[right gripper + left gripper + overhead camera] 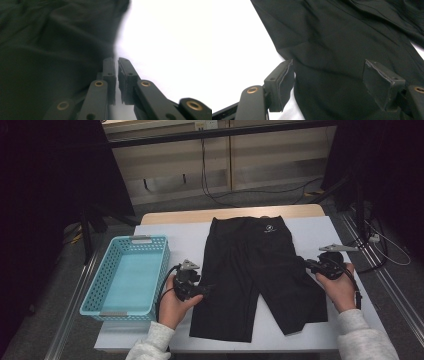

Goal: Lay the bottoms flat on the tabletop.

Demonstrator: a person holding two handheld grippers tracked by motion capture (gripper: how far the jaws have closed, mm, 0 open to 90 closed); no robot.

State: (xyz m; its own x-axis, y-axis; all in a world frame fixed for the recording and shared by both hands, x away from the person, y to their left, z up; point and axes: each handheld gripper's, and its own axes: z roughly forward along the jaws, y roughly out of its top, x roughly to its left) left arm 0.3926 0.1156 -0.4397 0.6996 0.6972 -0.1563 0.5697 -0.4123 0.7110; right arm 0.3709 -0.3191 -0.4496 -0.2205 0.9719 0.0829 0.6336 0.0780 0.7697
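High view: the black shorts (pixel 257 270) lie flat on the white tabletop (pixel 320 232), waistband at twelve o'clock, the two legs running to six. The left tool (pixel 204 289) sits at the nine o'clock edge of the left leg; the right tool (pixel 306 262) sits at the three o'clock edge near the hip. The turquoise basket (pixel 127 306) stands just beside, at nine o'clock of the shorts. The step looks like taking both side edges to fold, so both grips should bite at matching points.

Left gripper view: the left tool (pixel 329 82) stands released, its jaws wide apart and astride the hem edge of the shorts (pixel 342 45), cloth between but not pinched. Slide it further over the edge before clenching.

Right gripper view: the right tool (pixel 117 72) is clenched almost to nothing, just beside the shorts' (pixel 55 50) edge at its nine o'clock; I see no cloth caught between. It likely needs reopening and a deeper approach.
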